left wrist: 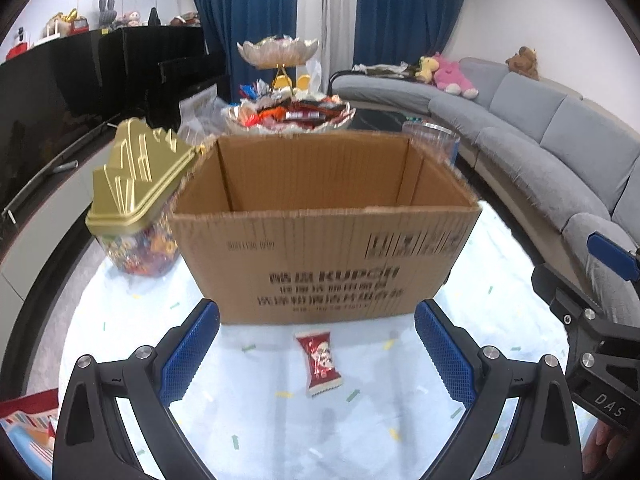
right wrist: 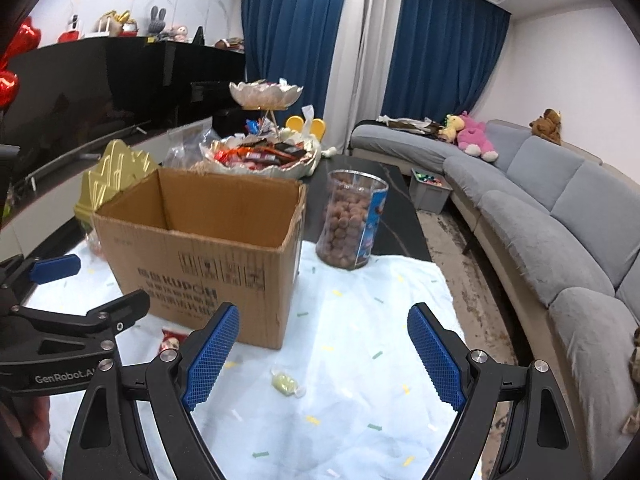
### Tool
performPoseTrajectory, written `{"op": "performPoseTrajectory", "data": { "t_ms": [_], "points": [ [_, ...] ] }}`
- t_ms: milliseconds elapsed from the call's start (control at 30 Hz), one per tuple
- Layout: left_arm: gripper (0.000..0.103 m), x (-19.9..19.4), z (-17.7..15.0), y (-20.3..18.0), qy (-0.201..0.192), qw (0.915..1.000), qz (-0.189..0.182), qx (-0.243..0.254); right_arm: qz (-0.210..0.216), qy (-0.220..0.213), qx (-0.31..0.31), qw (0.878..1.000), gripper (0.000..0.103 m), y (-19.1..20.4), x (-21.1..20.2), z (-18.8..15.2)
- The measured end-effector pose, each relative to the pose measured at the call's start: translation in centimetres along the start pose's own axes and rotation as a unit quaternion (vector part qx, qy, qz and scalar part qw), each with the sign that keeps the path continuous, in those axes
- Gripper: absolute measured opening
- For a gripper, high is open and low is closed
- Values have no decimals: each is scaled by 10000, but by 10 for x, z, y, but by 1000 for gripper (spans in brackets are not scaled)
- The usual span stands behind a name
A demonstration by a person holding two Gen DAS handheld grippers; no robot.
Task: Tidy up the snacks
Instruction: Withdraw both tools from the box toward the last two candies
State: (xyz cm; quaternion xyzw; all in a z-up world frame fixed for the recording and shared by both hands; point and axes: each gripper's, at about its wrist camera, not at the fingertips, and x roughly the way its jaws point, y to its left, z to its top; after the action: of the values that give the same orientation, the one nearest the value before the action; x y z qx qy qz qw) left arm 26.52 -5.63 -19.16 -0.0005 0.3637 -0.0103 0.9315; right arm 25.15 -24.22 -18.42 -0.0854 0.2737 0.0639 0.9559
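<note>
Both tools gape, holding nothing: left tool (left wrist: pixel 317 344), right tool (right wrist: pixel 323 350). Red snack packet (left wrist: pixel 321 362) lies at my left tool's 12 o'clock, before the cardboard box (left wrist: pixel 320 236).

Surface: a dark table (right wrist: pixel 396 216) is seen, its near part covered by a pale cloth (right wrist: pixel 360 360) printed with small coloured flecks.
Centre of cloth: an open cardboard box (left wrist: pixel 320 240) is set upright.
Left edge: a clear jar with a gold lid (left wrist: pixel 136 200) is placed just beside the box.
Near edge: a red snack packet (left wrist: pixel 320 360) is laid flat before the box; a small yellow-green wrapped candy (right wrist: pixel 286 383) is laid near it.
Right of box: a clear jar of brown balls (right wrist: pixel 352 220) is stood at the cloth's far edge.
Far end: a tiered dish of snacks (right wrist: pixel 260 152) is set behind the box.
</note>
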Motion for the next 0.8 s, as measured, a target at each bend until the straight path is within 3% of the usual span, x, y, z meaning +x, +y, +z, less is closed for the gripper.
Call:
{"op": "performPoseTrajectory", "data": {
  "t_ms": [300, 467, 800],
  "points": [
    [99, 28, -24, -3, 218, 9995, 208, -49, 214, 261, 12, 9994, 85, 0, 24, -23],
    [99, 42, -35, -3, 344, 9989, 291, -109, 355, 395, -86, 9986, 78, 3, 38, -35],
    [94, 66, -47, 2, 507, 9972, 433, -325, 675, 629, -224, 9955, 77, 10, 66, -48]
  ]
}}
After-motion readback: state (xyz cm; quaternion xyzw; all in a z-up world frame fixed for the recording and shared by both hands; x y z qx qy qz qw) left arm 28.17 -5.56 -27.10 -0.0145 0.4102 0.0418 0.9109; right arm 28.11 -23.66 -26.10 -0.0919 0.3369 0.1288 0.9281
